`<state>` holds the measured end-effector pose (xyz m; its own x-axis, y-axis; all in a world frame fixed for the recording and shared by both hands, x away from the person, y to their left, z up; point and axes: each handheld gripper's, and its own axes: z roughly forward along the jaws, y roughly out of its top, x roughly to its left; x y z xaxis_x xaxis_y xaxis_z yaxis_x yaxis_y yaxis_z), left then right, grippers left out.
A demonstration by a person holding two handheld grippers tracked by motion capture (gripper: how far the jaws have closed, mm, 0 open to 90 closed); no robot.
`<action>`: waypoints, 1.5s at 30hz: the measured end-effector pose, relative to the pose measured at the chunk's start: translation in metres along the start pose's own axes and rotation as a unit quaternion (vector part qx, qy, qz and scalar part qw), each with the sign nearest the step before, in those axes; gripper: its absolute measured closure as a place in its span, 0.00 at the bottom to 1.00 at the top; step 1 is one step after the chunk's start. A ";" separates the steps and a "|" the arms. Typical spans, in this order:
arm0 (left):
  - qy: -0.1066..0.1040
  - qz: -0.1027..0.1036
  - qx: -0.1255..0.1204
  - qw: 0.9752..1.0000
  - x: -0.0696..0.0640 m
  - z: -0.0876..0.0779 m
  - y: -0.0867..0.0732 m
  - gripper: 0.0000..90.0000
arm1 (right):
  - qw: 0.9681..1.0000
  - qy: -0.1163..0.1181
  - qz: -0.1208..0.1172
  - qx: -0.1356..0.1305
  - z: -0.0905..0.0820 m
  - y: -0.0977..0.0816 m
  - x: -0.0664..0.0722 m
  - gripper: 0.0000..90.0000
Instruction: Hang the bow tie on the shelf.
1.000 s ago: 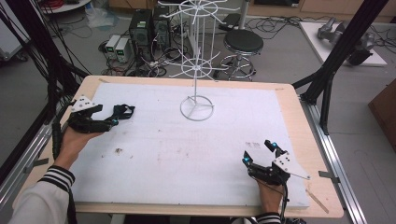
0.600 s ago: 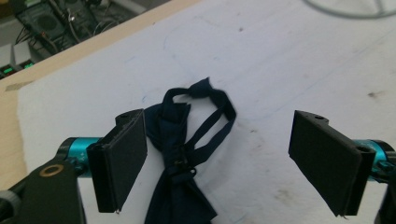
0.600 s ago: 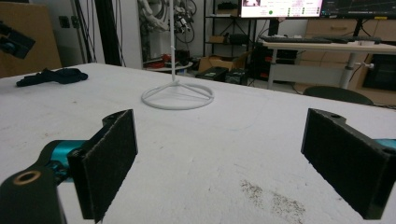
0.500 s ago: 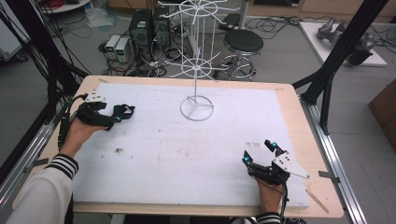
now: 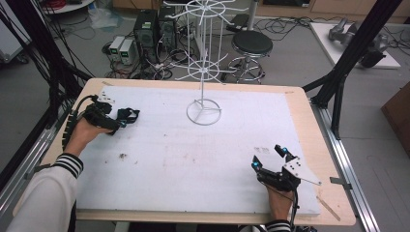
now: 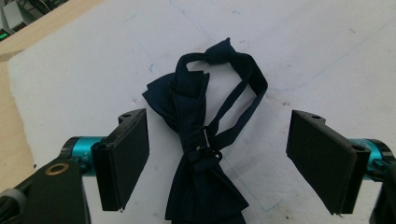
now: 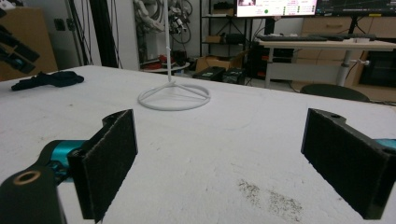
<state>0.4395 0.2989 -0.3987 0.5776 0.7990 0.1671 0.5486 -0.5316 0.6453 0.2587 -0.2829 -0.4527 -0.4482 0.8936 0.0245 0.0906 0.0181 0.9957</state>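
My left claw (image 6: 217,154) has slid over the dark bow tie (image 6: 205,135) at the table's nine o'clock; its jaws, just closing slightly, stand apart around it. Grabbing comes next.

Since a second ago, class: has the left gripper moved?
Yes. The left gripper has moved toward the table's far edge, closer to the white rack's base, jaws closing slightly around the untouched bow tie.

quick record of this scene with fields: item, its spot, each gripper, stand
item: dark bow tie with strap
spot: flat on the white board, far left part
left gripper: open, jaws have just been closing a little, either side of the tie, pads not pressing it
right gripper: open, nothing between jaws
stand: white wire rack, far middle
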 end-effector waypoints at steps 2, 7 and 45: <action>0.002 0.005 0.012 1.000 0.000 0.004 -0.002 0.24 | 1.000 -0.001 0.000 -0.002 0.000 0.000 0.000 0.11; 0.010 0.011 0.025 1.000 0.000 0.008 -0.003 0.26 | 1.000 -0.002 -0.001 -0.003 -0.001 0.000 0.000 0.11; 0.028 -0.031 0.059 0.997 0.004 0.025 -0.007 0.64 | 1.000 -0.003 0.004 -0.009 -0.002 -0.001 -0.001 0.11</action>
<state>0.4530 0.2992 -0.4211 0.5068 0.8444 0.1735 0.6512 -0.5069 0.5647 0.2575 -0.2843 -0.4532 -0.4419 0.8964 0.0330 0.0782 0.0019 0.9969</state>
